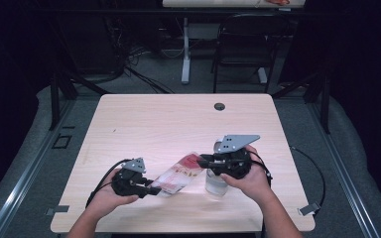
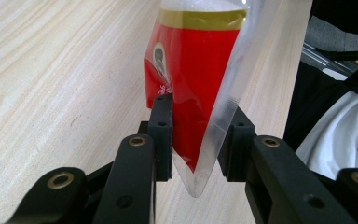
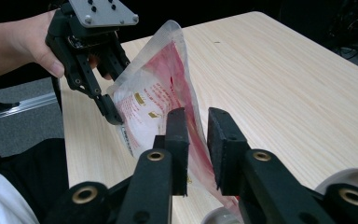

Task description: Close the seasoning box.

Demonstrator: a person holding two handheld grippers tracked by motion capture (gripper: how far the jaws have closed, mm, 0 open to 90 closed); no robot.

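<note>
Room: dark, with grey floor, cables, one black chair and one pale desk leg beyond the work area. Surface: one light wood bench with one round cable hole at its far edge.

Items I count from my station:

1. Pouch, one: clear plastic with red and gold print, held off the bench between my two tongs, running from the left tongs up toward the right tongs.

2. Left tongs, one: in the person's left hand, at the pouch's lower near end. In the left gripper view the two jaws stand at a narrow gap with the pouch's bottom corner pinched between them. I read this as holding the pouch.

3. Right tongs, one: in the person's right hand, at the pouch's upper end. In the right gripper view the pouch's edge passes between the two jaws, which stand at a narrow gap. I cannot tell whether the pads press on it.

4. Clear jar, one: standing on the bench directly under the right tongs, just beside the pouch's upper end, partly covered by the right hand.

5. Grey three-cornered plates, two: one atop each tongs.

6. Cables, two: one trailing from each tongs.
</note>
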